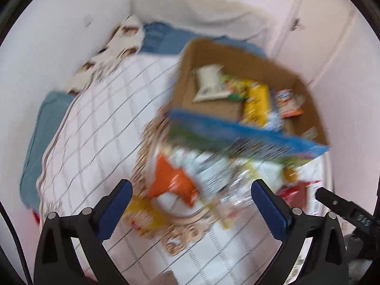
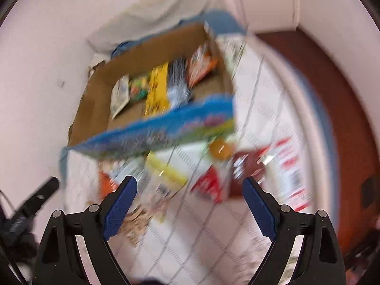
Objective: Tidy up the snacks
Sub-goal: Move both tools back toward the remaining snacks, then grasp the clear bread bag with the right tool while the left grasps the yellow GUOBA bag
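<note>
Both views are motion-blurred. An open cardboard box (image 1: 187,80) (image 2: 95,109) with a blue printed front wall sits on a bed and holds several snack packets, among them a yellow one (image 1: 257,102) (image 2: 158,87) and a white one (image 1: 209,83) (image 2: 121,93). Loose snacks lie in front of the box: an orange packet (image 1: 171,178), a red and white packet (image 2: 212,182), an orange round thing (image 2: 220,149). My left gripper (image 1: 191,190) is open and empty above the loose snacks. My right gripper (image 2: 190,187) is open and empty over the same pile.
A white quilt with a grey grid (image 1: 99,118) (image 2: 197,237) covers the bed, over a blue sheet (image 1: 38,128). A white pillow (image 1: 201,9) lies behind the box. White walls close in on the left and back. A brown floor (image 2: 346,123) lies to the right.
</note>
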`<action>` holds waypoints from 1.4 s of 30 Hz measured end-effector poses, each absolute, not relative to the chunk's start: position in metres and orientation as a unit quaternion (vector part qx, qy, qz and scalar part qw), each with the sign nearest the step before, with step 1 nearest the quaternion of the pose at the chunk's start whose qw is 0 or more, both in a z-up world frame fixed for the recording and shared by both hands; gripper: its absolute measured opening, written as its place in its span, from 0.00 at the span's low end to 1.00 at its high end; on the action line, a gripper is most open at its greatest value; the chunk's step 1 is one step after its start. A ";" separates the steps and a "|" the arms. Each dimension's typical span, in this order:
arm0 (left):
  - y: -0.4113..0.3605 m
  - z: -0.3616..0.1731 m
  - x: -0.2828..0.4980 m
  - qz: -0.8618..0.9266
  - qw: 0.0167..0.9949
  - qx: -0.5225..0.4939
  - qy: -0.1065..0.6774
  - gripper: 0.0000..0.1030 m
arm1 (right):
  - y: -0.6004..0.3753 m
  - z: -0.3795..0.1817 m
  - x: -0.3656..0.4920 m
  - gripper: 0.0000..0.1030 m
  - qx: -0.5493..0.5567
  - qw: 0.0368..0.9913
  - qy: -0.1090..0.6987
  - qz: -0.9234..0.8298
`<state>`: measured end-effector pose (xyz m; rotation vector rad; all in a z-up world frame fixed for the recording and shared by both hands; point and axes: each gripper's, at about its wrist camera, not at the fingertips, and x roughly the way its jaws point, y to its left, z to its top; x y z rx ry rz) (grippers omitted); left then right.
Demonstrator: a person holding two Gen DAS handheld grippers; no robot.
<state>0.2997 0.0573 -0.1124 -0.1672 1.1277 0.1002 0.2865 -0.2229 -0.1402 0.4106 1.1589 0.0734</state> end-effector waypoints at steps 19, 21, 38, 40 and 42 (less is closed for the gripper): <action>0.171 -0.219 0.257 0.162 0.706 -0.263 0.637 0.99 | -0.076 -0.284 0.340 0.81 0.039 0.776 0.628 0.045; 0.175 -0.223 0.255 0.160 0.704 -0.292 0.628 0.99 | -0.075 -0.283 0.330 0.78 0.007 0.775 0.629 0.067; 0.085 -0.259 0.308 0.021 0.746 0.063 0.663 0.99 | -0.087 -0.295 0.290 0.78 -0.022 0.728 0.678 0.096; 0.096 -0.261 0.318 0.030 0.745 0.008 0.666 0.99 | -0.082 -0.297 0.292 0.78 -0.030 0.729 0.677 0.097; 0.105 -0.264 0.325 0.039 0.740 -0.029 0.671 0.99 | -0.071 -0.298 0.293 0.81 -0.045 0.731 0.673 0.109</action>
